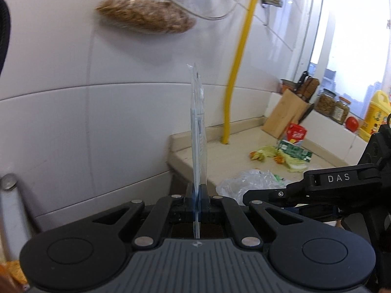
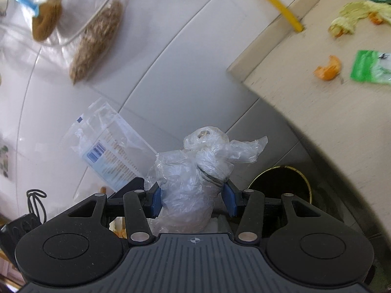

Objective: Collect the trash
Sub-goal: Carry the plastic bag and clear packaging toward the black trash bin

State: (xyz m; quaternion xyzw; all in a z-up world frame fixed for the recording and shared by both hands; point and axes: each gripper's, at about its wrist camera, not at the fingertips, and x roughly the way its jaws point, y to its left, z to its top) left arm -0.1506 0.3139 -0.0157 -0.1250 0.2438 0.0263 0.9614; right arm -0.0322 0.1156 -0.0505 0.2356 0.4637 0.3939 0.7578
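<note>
A: Left gripper first. Pads are clamped tight on a flat clear packet, held edge-on and upright, probably so it doesn't flop on the way to the bin.

B: Right gripper?

A: Closed around a crumpled plastic bag, pinched at the lower bulk, knotted top sticking up. Both pieces of trash are carried off the counter, beside the tiled wall.

B: Bin noted?

A: A dark round bin is seen below and just right of the right gripper; drop-off is judged to be next.

B: What's left farther out?

A: On the counter: orange peel, a green wrapper, vegetable scraps. Not yet collected. In the left view another crumpled clear bag lies at the counter's near edge.
</note>
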